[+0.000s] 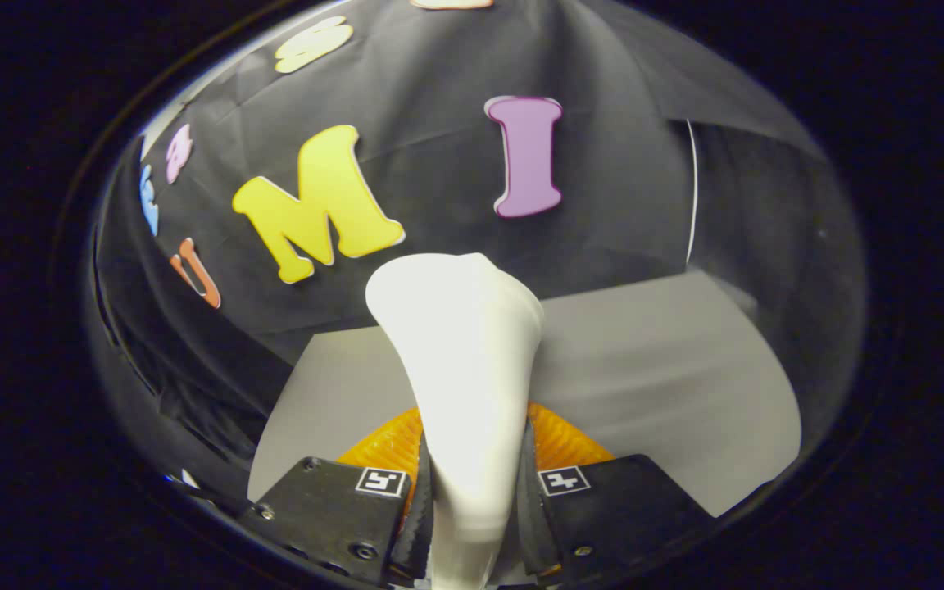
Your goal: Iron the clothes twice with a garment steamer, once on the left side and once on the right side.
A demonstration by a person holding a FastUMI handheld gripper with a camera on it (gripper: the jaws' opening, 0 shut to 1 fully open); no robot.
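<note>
- Here we see the gripper (472, 492) clamped on the white garment steamer (464, 369); its 2 fingers press the handle from either side.
- The steamer's flared head rises beyond the fingers, tilted slightly left.
- A grey table (669, 377) lies beneath, the black booth wall (423, 90) behind.

Dim booth, slight blur, fisheye-warped edges.
</note>
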